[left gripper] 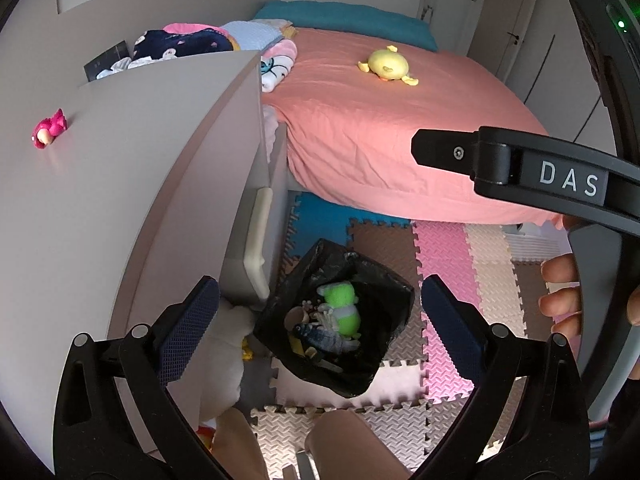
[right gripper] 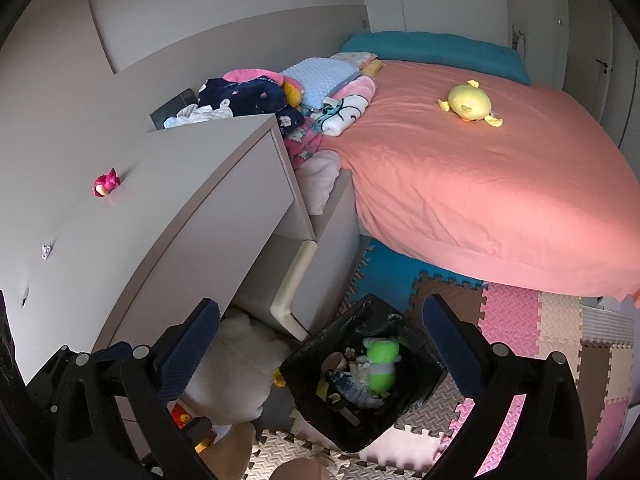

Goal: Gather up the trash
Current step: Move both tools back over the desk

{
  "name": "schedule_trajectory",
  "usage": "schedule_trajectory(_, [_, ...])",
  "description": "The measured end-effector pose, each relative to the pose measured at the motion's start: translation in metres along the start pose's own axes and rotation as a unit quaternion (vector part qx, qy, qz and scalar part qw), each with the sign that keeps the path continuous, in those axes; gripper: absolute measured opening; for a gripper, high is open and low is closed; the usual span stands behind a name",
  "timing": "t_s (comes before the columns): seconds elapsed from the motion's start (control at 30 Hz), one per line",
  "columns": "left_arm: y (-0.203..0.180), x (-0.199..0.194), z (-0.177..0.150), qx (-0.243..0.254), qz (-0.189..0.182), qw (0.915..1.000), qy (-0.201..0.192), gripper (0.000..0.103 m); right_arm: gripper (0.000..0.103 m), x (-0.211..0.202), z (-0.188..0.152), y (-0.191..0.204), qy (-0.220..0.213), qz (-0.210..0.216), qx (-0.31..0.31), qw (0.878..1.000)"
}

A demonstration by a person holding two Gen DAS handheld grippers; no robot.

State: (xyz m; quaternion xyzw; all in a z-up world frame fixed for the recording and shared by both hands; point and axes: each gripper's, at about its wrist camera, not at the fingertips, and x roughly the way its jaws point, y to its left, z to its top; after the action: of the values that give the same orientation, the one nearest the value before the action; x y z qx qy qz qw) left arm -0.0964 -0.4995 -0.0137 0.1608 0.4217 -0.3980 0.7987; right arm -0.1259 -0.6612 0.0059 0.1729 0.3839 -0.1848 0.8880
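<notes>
Both grippers hover over a black-lined bin [left gripper: 340,320] on the foam floor mat [left gripper: 448,248], just beside the grey cabinet [left gripper: 120,200]. The left gripper [left gripper: 320,316] and right gripper [right gripper: 320,344] have their fingers spread wide, grasping nothing. Inside the bin lie a green plush toy [right gripper: 380,364] and assorted scraps. Beyond the bin, a yellow plush duck [right gripper: 470,106] rests on the pink bed [right gripper: 480,200].

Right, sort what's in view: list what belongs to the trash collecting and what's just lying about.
Part of the job:
- black-lined bin on the floor mats
- green plush toy and other bits inside it
- left gripper, open
- right gripper, open

Just lying about:
- yellow plush duck on the bed
- pink figure on the dresser
- clothes pile
- white plush beside the bin
</notes>
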Motion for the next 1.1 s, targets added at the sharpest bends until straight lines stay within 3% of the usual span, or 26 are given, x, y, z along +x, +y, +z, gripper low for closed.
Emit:
schedule_trajectory(0.5, [0.015, -0.024, 0.009, -0.005, 0.002, 0.9998, -0.02, 0.098, 0.101, -0.012, 0.018, 0.029, -0.013, 0.007, -0.019, 1.0])
schedule_trajectory(0.8, [0.078, -0.051, 0.018, -0.036, 0.034, 0.9982, -0.035, 0.098, 0.101, -0.006, 0.043, 0.098, -0.018, 0.047, -0.056, 0.997])
schedule_trajectory(1.1, [0.175, -0.08, 0.008, -0.102, 0.084, 0.9901, -0.048, 0.098, 0.101, 0.023, 0.064, 0.19, -0.006, 0.082, -0.104, 0.991])
